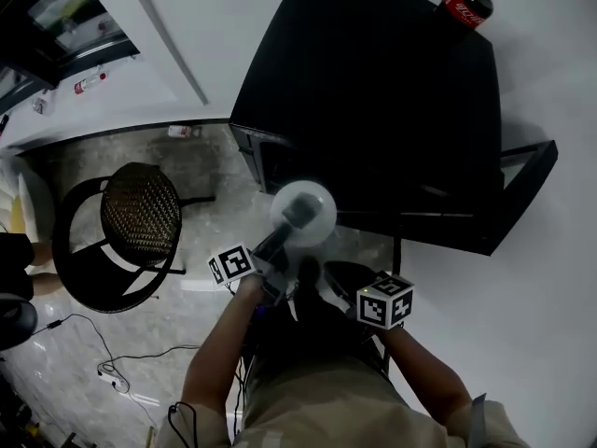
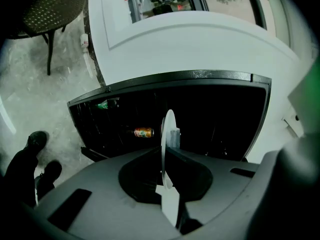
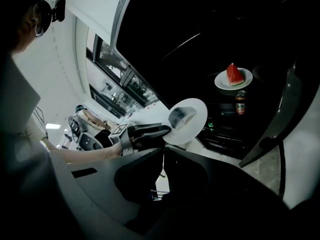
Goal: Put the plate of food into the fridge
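Plate (image 1: 320, 224) pinched by rim, left tool (image 2: 169, 140)

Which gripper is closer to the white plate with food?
Left. The left gripper is shut on the plate's rim and holds it up before the open fridge. The right gripper is shut and empty, just short of the plate, not touching it.
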